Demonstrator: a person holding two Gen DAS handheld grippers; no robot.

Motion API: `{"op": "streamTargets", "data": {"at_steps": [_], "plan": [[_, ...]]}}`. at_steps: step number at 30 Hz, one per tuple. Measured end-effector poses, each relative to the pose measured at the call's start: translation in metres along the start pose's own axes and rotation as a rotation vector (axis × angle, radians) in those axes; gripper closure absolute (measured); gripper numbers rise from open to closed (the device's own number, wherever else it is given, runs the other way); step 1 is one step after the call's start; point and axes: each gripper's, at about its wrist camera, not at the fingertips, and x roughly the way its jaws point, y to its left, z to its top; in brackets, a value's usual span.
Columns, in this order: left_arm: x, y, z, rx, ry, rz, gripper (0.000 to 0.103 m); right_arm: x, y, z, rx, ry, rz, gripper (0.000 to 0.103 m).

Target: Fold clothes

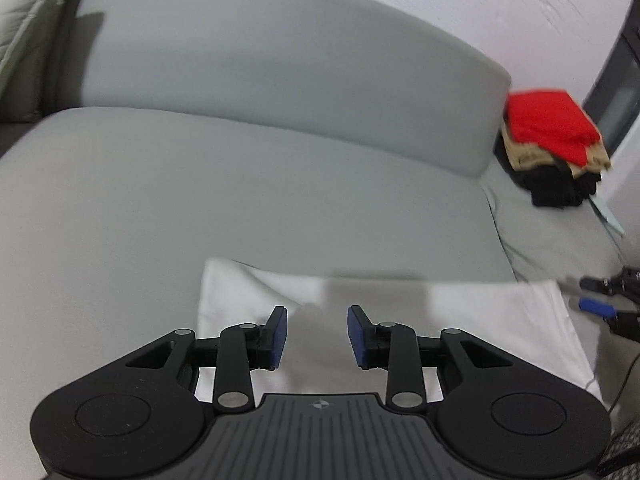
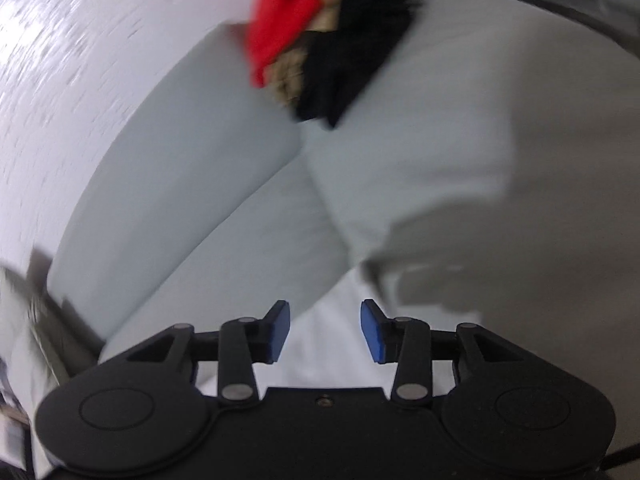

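Left gripper (image 1: 317, 336) low over the flat white fabric garment (image 1: 472, 320), jaws spread wide, blue pads (image 1: 280, 338) clear of the cloth, nothing between them. Garment spread smooth on the pale grey sofa seat (image 1: 160, 200), just under and ahead of the fingers. Right gripper (image 2: 325, 332) tilted hard, jaws also spread apart and holding nothing, white cloth (image 2: 320, 344) directly beneath; also seen at the garment's right edge in the left wrist view (image 1: 600, 304). Off at the seat's far right end, well apart from the garment, folded stack of red, tan and black clothes (image 1: 552, 140), against the grey backrest cushion (image 1: 280, 60); blurred in the right wrist view (image 2: 320, 32)
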Motion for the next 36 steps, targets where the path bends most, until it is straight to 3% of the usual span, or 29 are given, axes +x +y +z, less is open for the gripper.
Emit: {"op": "streamTargets", "data": {"at_steps": [2, 5, 7, 8, 9, 12, 13, 15, 17, 21, 25, 27, 28, 30, 32, 36], "plan": [[0.016, 0.006, -0.004, 0.005, 0.006, 0.032, 0.078, 0.012, -0.010, 0.004, 0.018, 0.026, 0.044, 0.071], [0.034, 0.015, -0.008, -0.008, 0.045, 0.170, 0.090, 0.044, -0.007, -0.001, 0.015, 0.106, 0.132, 0.071], [0.029, 0.022, -0.008, -0.036, 0.046, 0.229, 0.091, 0.066, -0.007, -0.004, 0.008, 0.155, 0.119, 0.074], [0.025, 0.025, -0.007, -0.048, 0.053, 0.264, 0.091, 0.069, -0.012, -0.003, 0.001, 0.135, 0.068, 0.094], [0.021, 0.029, -0.007, -0.059, 0.060, 0.299, 0.091, 0.066, -0.019, 0.000, 0.005, 0.097, 0.026, 0.103], [0.012, 0.025, -0.014, 0.075, 0.129, 0.533, 0.092, 0.044, -0.038, 0.007, 0.055, -0.021, -0.049, 0.103], [0.005, 0.025, -0.018, 0.090, 0.139, 0.545, 0.092, 0.032, -0.037, 0.008, 0.046, -0.053, -0.076, 0.103], [-0.017, 0.028, -0.023, 0.077, 0.135, 0.520, 0.092, 0.004, -0.028, 0.009, -0.006, -0.092, -0.095, 0.099], [-0.052, 0.027, -0.027, 0.034, 0.064, 0.458, 0.091, -0.026, -0.021, 0.009, -0.049, -0.118, -0.087, 0.094], [-0.117, -0.002, -0.032, 0.075, -0.073, 0.405, 0.091, -0.094, -0.006, 0.003, -0.110, -0.137, 0.002, 0.092], [-0.163, -0.033, -0.031, 0.099, -0.153, 0.333, 0.091, -0.152, 0.013, -0.013, -0.172, -0.121, 0.070, 0.084], [-0.178, -0.043, -0.029, 0.112, -0.171, 0.302, 0.086, -0.170, 0.018, -0.024, -0.186, -0.108, 0.104, 0.078], [-0.182, -0.047, -0.031, 0.121, -0.170, 0.291, 0.078, -0.177, 0.019, -0.029, -0.186, -0.097, 0.119, 0.073], [-0.176, -0.052, -0.039, 0.136, -0.141, 0.284, 0.070, -0.177, 0.017, -0.038, -0.182, -0.061, 0.127, 0.069], [-0.159, -0.054, -0.046, 0.136, -0.087, 0.287, 0.070, -0.161, 0.014, -0.045, -0.175, -0.012, 0.112, 0.065], [-0.115, -0.065, -0.062, 0.095, 0.002, 0.266, 0.071, -0.107, 0.006, -0.064, -0.150, 0.111, 0.080, 0.067]]}}
